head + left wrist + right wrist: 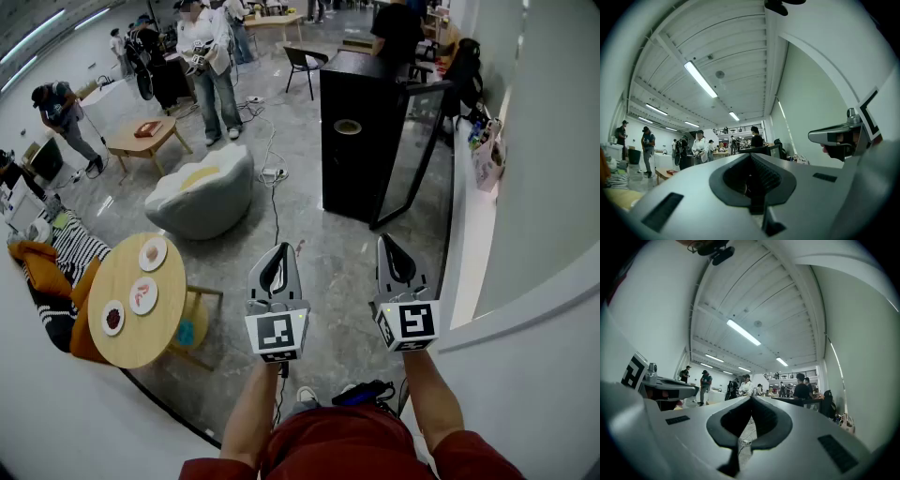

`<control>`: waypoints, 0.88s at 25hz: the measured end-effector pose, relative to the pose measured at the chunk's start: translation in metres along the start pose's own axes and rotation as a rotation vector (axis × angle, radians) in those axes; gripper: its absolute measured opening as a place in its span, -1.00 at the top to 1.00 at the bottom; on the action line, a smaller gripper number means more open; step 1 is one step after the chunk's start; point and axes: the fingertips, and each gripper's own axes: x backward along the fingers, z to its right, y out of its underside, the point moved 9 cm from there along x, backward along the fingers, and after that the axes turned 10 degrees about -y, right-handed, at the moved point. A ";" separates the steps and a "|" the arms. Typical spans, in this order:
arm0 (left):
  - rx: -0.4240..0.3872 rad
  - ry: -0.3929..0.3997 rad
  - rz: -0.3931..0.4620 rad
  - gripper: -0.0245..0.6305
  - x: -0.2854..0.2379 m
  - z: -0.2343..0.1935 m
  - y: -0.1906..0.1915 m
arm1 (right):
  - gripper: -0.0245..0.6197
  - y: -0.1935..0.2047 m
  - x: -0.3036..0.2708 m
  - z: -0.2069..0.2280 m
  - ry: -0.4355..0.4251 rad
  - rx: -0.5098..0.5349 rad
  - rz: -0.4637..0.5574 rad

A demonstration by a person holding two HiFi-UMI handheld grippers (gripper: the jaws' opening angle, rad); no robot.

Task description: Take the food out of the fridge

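Note:
A black fridge (361,141) stands across the floor ahead of me, its glass door (412,155) swung open to the right. I cannot make out what is inside. My left gripper (279,249) and right gripper (385,240) are held side by side in front of me, pointing level toward the fridge and well short of it. Both have their jaws closed tip to tip with nothing between them. In the left gripper view the closed left gripper (750,155) frames the distant fridge (761,150). The right gripper view shows the right gripper (751,398) shut too.
A round wooden table (141,337) at my left carries three plates (142,294) of food. A grey beanbag (202,192) sits beyond it. A white wall and ledge (469,244) run along my right. Cables (274,173) cross the floor; several people stand far back.

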 end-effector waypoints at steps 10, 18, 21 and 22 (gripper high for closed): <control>0.015 0.008 -0.007 0.88 -0.013 0.025 0.003 | 0.86 0.010 0.002 0.022 0.000 0.007 -0.003; 0.026 -0.023 0.009 0.88 -0.023 0.052 0.000 | 0.86 0.014 0.006 0.049 -0.040 0.015 0.004; 0.014 -0.043 -0.001 0.88 -0.022 0.061 0.003 | 0.86 0.018 0.010 0.056 -0.055 -0.001 0.008; 0.008 -0.048 -0.007 0.88 -0.023 0.063 0.004 | 0.86 0.018 0.010 0.058 -0.059 -0.001 0.011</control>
